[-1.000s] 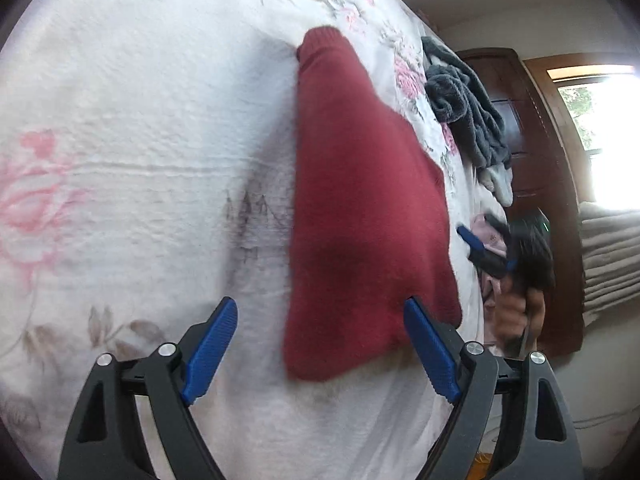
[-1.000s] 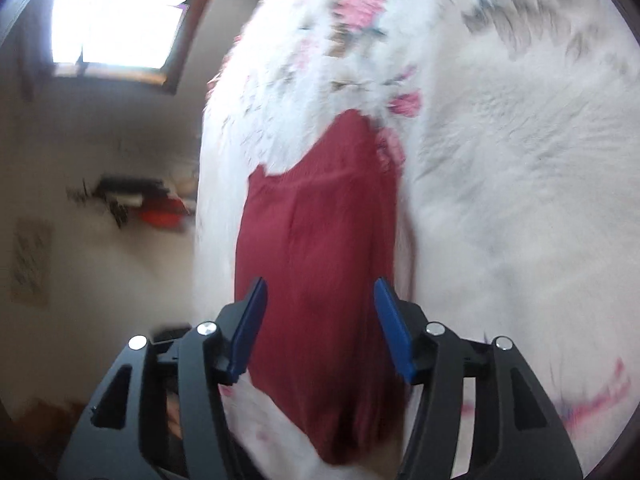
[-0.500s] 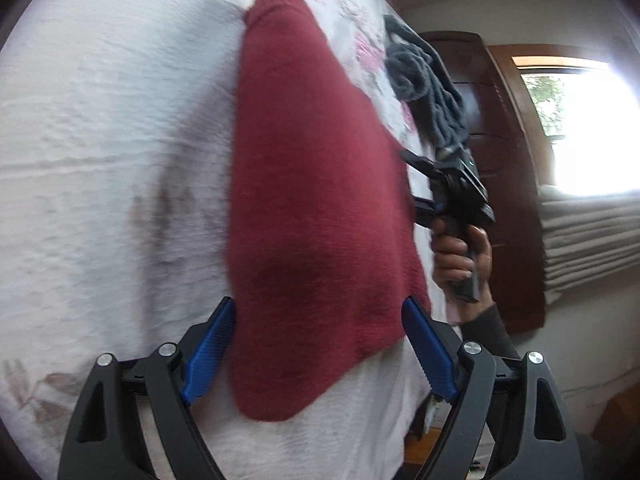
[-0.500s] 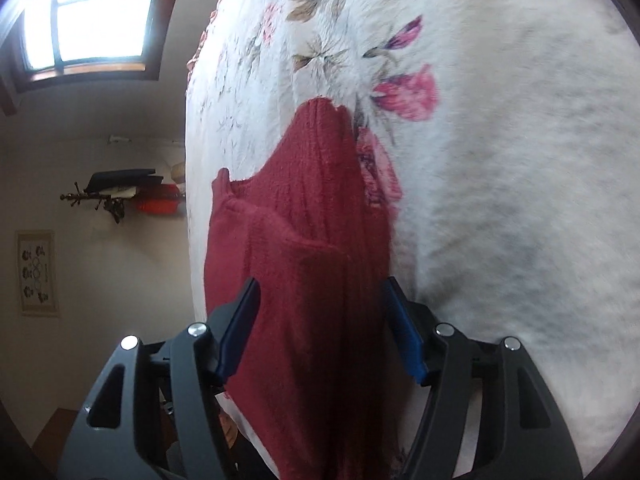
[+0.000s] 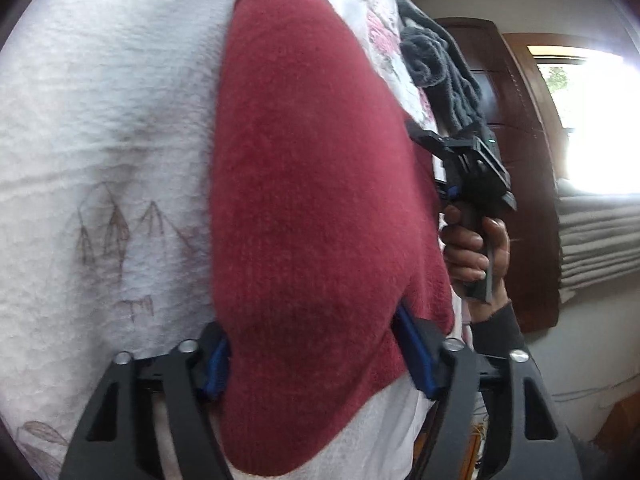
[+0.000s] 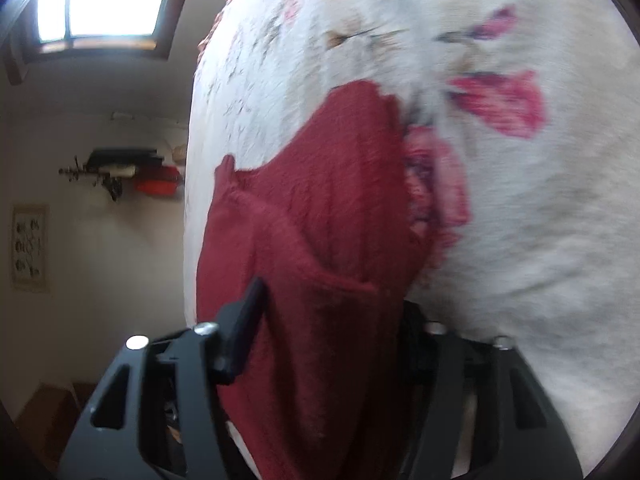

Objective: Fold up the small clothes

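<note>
**Dark red knit sweater on floral bed cover, both hand-held grippers at its edges**

Item: dark red knitted sweater, lying on a white quilted bed cover with pink flower print. In the right wrist view one layer of the sweater is folded over another, the upper edge forming a diagonal ridge.

Left hand-held gripper: black frame, blue pads, jaws spread wide on either side of the sweater's near end; the knit bulges between and over them. The pads touch the fabric, but a firm grip cannot be told.

Right hand-held gripper: jaws wide, straddling the folded end of the sweater; its right finger is hidden behind the fabric, so a grip cannot be told. In the left wrist view it sits at the sweater's far edge, carried by a hand in a dark sleeve.

Surroundings: grey fuzzy garment further up the bed; dark wooden cabinet; bright window; wall rack.
</note>
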{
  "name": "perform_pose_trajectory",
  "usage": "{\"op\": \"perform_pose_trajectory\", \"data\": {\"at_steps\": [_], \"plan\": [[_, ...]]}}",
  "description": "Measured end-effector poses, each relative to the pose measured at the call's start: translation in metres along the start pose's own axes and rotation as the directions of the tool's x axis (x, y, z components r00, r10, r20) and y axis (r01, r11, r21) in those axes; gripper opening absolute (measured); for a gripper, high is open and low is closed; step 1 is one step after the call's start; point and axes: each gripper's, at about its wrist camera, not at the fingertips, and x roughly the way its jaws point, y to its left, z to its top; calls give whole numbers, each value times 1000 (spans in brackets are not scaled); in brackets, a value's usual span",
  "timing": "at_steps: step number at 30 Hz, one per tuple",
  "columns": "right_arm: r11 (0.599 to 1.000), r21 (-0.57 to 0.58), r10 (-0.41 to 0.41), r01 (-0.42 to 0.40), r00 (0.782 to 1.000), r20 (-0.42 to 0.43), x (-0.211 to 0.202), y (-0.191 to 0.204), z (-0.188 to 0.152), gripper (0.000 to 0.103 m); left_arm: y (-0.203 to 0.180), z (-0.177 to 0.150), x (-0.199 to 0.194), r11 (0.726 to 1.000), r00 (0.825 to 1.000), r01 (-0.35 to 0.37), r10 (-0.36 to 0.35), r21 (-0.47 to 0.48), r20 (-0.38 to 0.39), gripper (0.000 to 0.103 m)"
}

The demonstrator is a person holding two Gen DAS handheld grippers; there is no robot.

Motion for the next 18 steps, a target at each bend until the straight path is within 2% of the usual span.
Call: {"op": "perform_pose_trajectory", "data": {"at_steps": [1,2,5,11,18], "plan": [[1000,-3,-1,1,1000,2,0,1,-1,36,2,0,-1,1000,1000,2,-2,-11,1,52],[1000,2,7,-7,1000,11,-2,0,-1,33,2,0,-3,1000,1000,3,-3,-19,2,46],[1000,-7,7,-7,999,35,-8,3,-5,30,-3,1,-8,1000,1000,-6,6,-9,8,36],[1000,-21,21,-19,996,89,-18,23,-17,28,-17,0,-20,999,999,-33,32,17,35,31],[999,-45,21,-16,995,102,-22,57,-28,28,-37,-9,-49,997,996,-46,42,59,79,30]]}}
